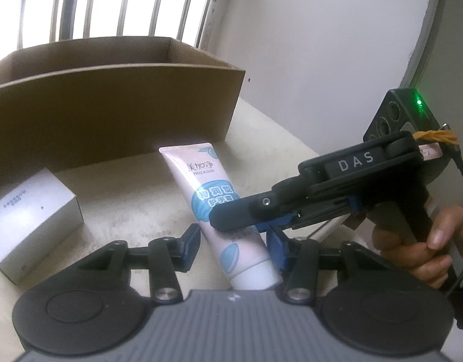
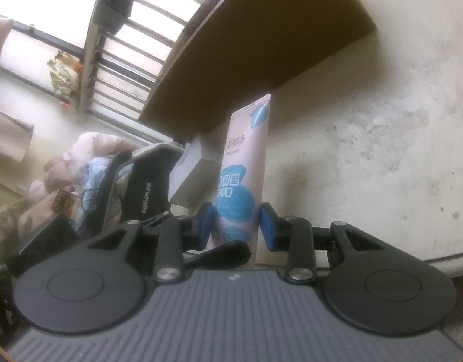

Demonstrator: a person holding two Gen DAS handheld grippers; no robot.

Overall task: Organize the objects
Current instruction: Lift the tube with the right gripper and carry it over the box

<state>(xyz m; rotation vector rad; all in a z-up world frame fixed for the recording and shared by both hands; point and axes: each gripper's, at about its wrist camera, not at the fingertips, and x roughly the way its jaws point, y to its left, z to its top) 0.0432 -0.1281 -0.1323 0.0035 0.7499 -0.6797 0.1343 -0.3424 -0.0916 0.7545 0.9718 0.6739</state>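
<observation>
Tube (image 1: 214,208) of hand cream, pale pink with blue leaf print and a white cap, lies flat on a cream table (image 1: 141,208), its crimped end pointing toward a box (image 1: 116,102) and its cap end toward the person. The box is open-topped brown cardboard, standing at the back of the table near a barred window (image 1: 104,3); only its inner walls show, so what lies inside cannot be told. A small grey carton (image 1: 32,226) sits on the table to the left of the tube, apart from it and in front of the box. The left gripper (image 1: 233,247) hovers low over the cap end, its blue pads spread on either side of the tube with a gap showing by the left pad, so it is released and grasping nothing. The right gripper (image 2: 237,226), held in a hand (image 1: 424,247), reaches in from the right with its fingers across the middle of the tube. In the right wrist view its blue pads sit either side of the tube (image 2: 246,163) with thin gaps between pad and tube, so this claw also looks released, straddling the tube without clamping it.
</observation>
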